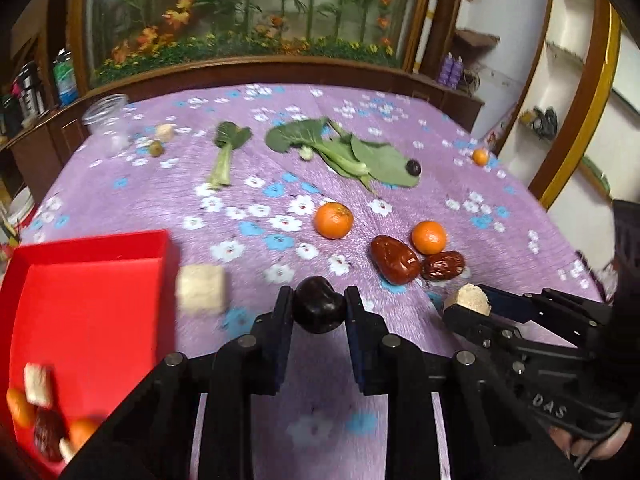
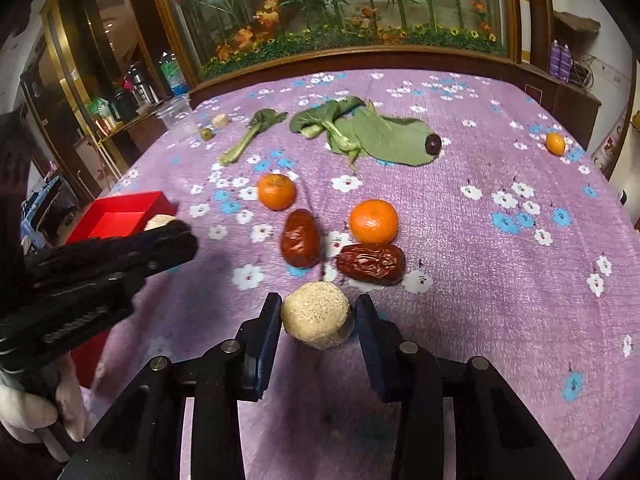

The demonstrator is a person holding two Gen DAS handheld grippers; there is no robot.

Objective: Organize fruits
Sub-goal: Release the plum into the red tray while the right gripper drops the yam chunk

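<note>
At the left edge the red tray (image 1: 92,304) is sitting with smooth plastic walls, its near corner holding a small heap of oranges, a date and pale cubes, and most of its floor is lying bare. Just beside its right wall a pale, grainy cube (image 1: 201,289) is showing blurred. The left gripper (image 1: 319,309) is pinching a glossy dark plum (image 1: 319,310), round and with no clear long axis, above the purple flowered tablecloth (image 1: 256,184). Beyond it the cloth is lying open up to the limp green leaves (image 1: 352,156), whose stalks are running from near-left to far-right. To the right, two dimpled oranges (image 2: 374,221) and two wrinkled red dates are clustering close together; the left date (image 2: 300,238) is pointing away along its long axis, the right date (image 2: 370,263) is lying crosswise. The right gripper (image 2: 318,320) is clasping a crumbly beige chunk (image 2: 316,315). Farther right the cloth is stretching clear to a lone small orange (image 2: 555,143) near the far edge.
</note>
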